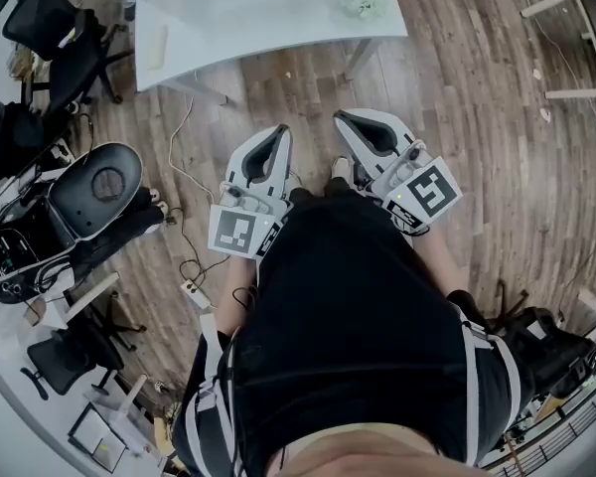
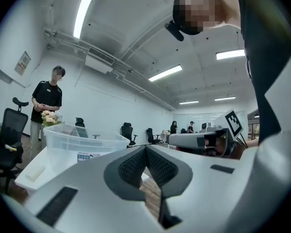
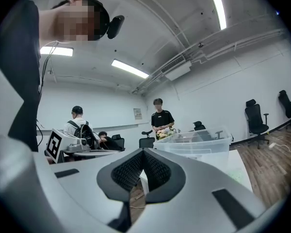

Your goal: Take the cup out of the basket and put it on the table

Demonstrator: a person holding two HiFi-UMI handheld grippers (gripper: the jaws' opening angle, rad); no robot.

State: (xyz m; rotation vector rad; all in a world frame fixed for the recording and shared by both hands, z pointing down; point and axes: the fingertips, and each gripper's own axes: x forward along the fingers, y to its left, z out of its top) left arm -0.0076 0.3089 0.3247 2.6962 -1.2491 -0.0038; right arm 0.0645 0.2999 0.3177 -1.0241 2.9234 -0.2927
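Note:
Both grippers are held close in front of the person's body, above the wooden floor, and point toward a white table (image 1: 278, 28). My left gripper (image 1: 281, 130) is shut with nothing between its pads, and my right gripper (image 1: 341, 117) is likewise shut and empty. A clear plastic bin (image 2: 82, 147) stands on the table ahead of the left gripper (image 2: 146, 148). The same bin (image 3: 199, 147) sits ahead and to the right of the right gripper (image 3: 143, 151). No cup shows in any view. A small bunch of flowers (image 1: 363, 3) lies on the table.
A person in black (image 3: 161, 120) stands behind the table holding flowers. Black office chairs (image 1: 60, 28) and a round black seat (image 1: 99, 192) crowd the left side. Cables (image 1: 184, 157) and a power strip (image 1: 196, 294) lie on the floor. A white frame (image 1: 576, 38) stands at the right.

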